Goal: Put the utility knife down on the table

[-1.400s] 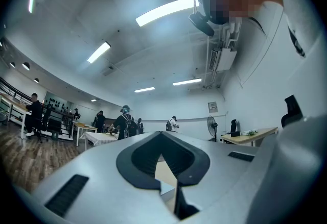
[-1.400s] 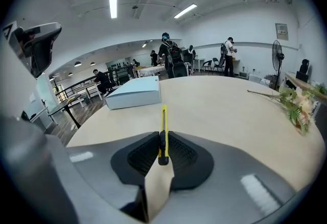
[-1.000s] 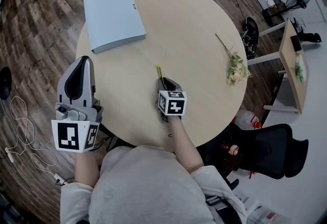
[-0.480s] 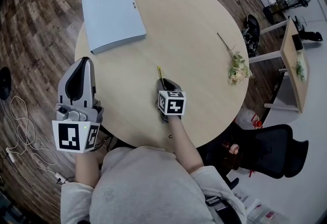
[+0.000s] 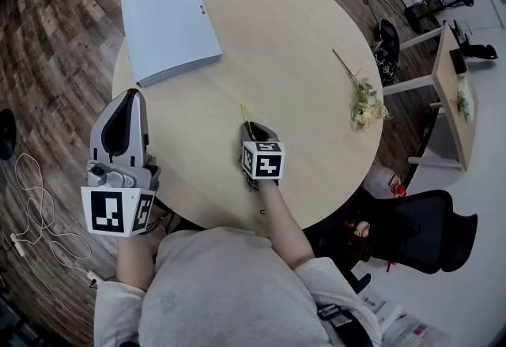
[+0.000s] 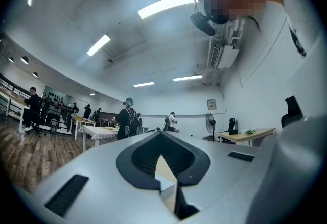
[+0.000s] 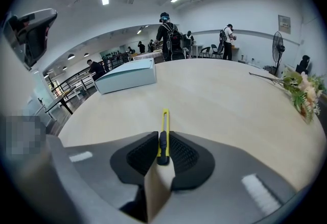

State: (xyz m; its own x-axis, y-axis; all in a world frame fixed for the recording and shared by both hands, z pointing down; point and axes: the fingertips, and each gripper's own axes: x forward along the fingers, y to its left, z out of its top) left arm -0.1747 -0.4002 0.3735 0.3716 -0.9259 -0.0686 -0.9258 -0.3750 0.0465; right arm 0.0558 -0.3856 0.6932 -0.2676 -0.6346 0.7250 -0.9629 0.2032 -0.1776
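The utility knife is slim and yellow with a dark slider, and its tip pokes out ahead of my right gripper. That gripper is low over the near middle of the round wooden table. In the right gripper view the knife is pinched edge-on between the black pads, with my right gripper shut on it. Whether the knife touches the tabletop I cannot tell. My left gripper hangs off the table's left edge, its jaws together and holding nothing. Seen from its own camera, the left gripper points across the room.
A pale blue flat box lies at the table's far left and shows again as the box ahead-left. A dried flower sprig rests near the right edge. A black office chair stands at the lower right. Cables trail on the floor.
Both grippers have kept their places and the knife stays gripped. Only the head view has drifted slightly.
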